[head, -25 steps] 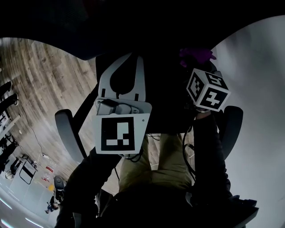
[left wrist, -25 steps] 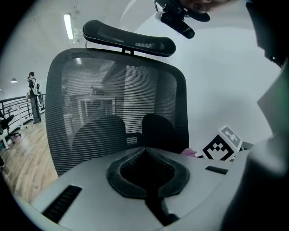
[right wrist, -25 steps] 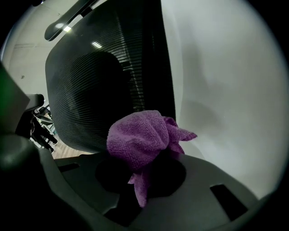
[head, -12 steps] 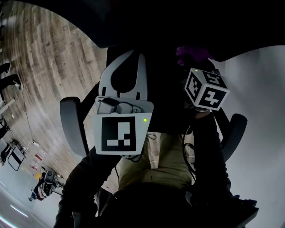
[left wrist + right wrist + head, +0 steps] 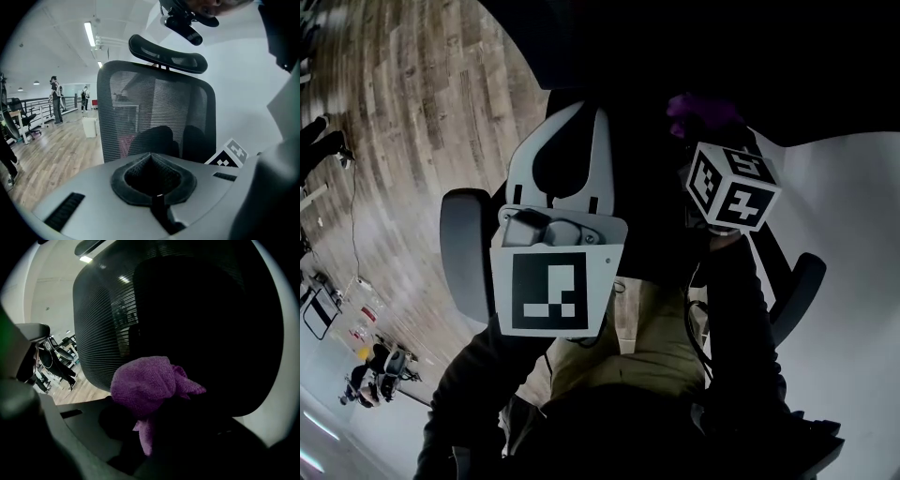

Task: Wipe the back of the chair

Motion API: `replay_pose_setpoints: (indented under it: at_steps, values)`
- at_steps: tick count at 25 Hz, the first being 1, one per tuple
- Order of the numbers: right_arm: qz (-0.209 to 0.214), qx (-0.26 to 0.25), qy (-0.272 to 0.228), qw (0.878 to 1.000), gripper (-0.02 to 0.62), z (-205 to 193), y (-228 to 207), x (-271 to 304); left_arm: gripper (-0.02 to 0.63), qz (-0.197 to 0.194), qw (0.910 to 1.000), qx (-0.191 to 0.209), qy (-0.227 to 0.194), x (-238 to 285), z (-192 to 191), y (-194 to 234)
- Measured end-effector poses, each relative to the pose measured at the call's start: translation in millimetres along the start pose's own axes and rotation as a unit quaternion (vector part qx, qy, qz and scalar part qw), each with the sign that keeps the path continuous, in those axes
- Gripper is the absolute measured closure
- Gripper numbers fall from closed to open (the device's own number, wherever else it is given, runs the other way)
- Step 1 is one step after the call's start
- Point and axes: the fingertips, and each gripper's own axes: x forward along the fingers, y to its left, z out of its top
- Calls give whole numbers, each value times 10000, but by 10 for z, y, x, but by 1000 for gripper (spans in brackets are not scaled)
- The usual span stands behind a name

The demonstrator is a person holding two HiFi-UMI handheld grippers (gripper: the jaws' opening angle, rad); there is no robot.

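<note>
The black mesh chair back (image 5: 154,112) with its headrest (image 5: 168,52) stands upright just ahead of my left gripper (image 5: 151,157). That gripper's pale jaws meet at the tips, shut, with nothing between them. In the head view the left gripper (image 5: 579,117) points at the dark chair back (image 5: 637,150). My right gripper (image 5: 154,399) is shut on a bunched purple cloth (image 5: 147,383), held close to the mesh of the chair back (image 5: 108,319); whether they touch I cannot tell. The cloth (image 5: 703,111) shows above the right gripper's marker cube (image 5: 731,187).
Grey armrests (image 5: 467,253) (image 5: 797,291) stick out on both sides of the chair. Wooden floor (image 5: 403,122) lies to the left, a white wall (image 5: 853,216) to the right. People (image 5: 56,96), a railing and a white bin (image 5: 89,126) stand far off.
The chair and floor have swung to the right in the head view, and the left armrest now sits nearer the left gripper. Both grippers keep their places and states.
</note>
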Motion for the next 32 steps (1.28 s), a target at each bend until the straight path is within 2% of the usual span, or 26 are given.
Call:
replay_pose_setpoints:
  at_steps: [13, 32]
  values:
    - [352, -267, 94, 9990, 538, 31, 572, 273, 600, 295, 9995, -38, -54, -181, 28, 474]
    - [881, -695, 168, 9935, 538, -15, 1519, 596, 600, 738, 9971, -199, -4, -495, -140, 1144]
